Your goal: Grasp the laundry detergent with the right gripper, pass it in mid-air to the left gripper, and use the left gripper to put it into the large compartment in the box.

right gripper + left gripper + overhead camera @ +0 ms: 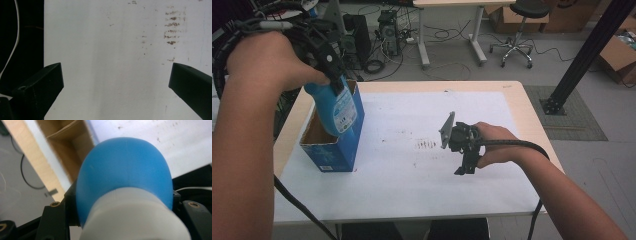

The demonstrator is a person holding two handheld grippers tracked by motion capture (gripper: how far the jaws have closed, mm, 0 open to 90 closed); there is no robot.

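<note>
One blue bottle [336, 107], held upright and partly lowered into the open top of one blue cardboard box [332, 150], near the left edge of the worktop [422, 87]. Clamped near its top by the left gripper [334, 82], jaws pressed against either side. Label side of the bottle facing out in the high view; box upright, brown inside wall visible beside the bottle.

From the left gripper view, the same bottle [125, 175] seen from above: rounded blue shoulder, white cap [135, 220] close to the lens, black jaws tight on both flanks, brown box interior [67, 145] beyond. Cap hidden by the hand in the high view.

Well apart, toward the right of the white sheet [412, 180], the right gripper [464, 167], pointed down at the sheet, grasping nothing. From the right gripper view, two black jaws spread wide with bare white sheet [112, 75] between them, and a cluster of brown smudges [172, 27] near the upper right. Same smudges [427, 145] in the high view, just left of the right gripper.

Count: one bottle, one box, two grippers, one sheet.
</note>
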